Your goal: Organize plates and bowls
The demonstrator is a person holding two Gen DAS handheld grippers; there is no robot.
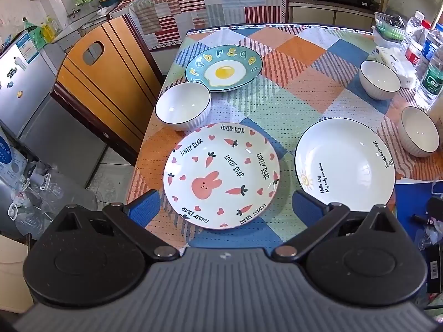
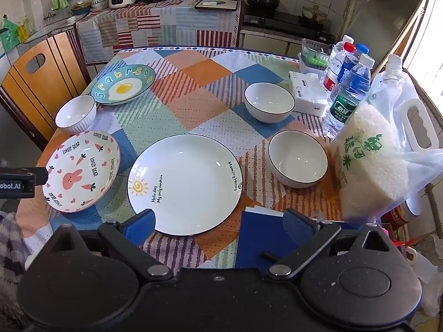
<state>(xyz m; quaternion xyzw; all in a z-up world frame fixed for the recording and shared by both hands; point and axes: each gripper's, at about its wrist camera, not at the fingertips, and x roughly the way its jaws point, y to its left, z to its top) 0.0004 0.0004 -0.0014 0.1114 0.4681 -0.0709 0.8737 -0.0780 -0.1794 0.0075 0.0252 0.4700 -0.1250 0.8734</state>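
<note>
**Kitchen table, dishes spread out**

Patchwork cloth (image 2: 193, 83) covers table. Three plates: bunny (image 1: 221, 175), sun (image 2: 185, 184), egg (image 1: 223, 67). Three white bowls (image 2: 269, 101) scattered apart. Bottles (image 2: 350, 91), rice bag (image 2: 368, 166) at right edge. Counter behind. Left gripper (image 1: 225, 207) and right gripper (image 2: 218, 224) both spread wide, empty.

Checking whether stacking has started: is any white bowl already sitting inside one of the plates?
No: all three white ribbed bowls stand directly on the patchwork tablecloth, apart from the plates.
</note>
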